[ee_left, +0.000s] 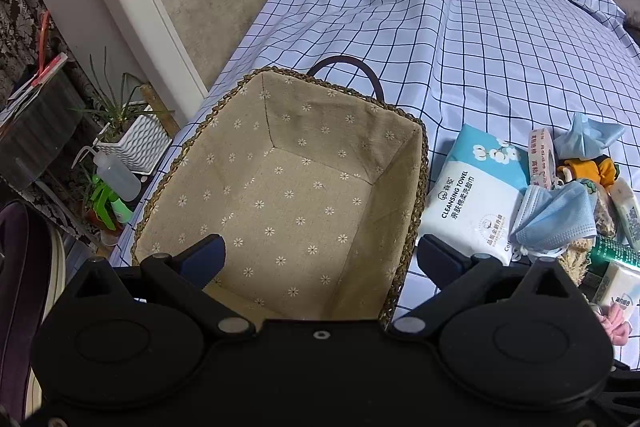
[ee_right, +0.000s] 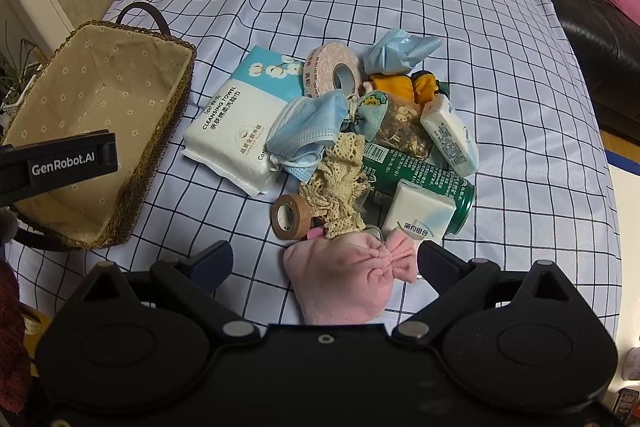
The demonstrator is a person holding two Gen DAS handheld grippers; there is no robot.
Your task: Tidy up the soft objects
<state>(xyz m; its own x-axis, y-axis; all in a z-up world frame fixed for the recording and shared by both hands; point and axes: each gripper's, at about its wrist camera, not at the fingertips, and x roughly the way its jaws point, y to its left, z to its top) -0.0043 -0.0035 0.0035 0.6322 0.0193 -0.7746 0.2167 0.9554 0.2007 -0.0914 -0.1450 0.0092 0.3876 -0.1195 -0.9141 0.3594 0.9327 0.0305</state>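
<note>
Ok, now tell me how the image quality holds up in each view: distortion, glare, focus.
Left wrist view: strong fisheye bend, the grid on the tablecloth curves; the basket is sharp and evenly lit. Right wrist view: same bowing at the edges, dark corners, a mild sheen on the green can; the pink pouch is in focus.

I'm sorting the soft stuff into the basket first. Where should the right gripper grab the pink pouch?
Probably the pink pouch's plump body, just behind its gathered bow. It lies flat on the cloth directly between the open right gripper's fingers, so come straight down from the near side; the bow end sits close to the tissue pack.
</note>
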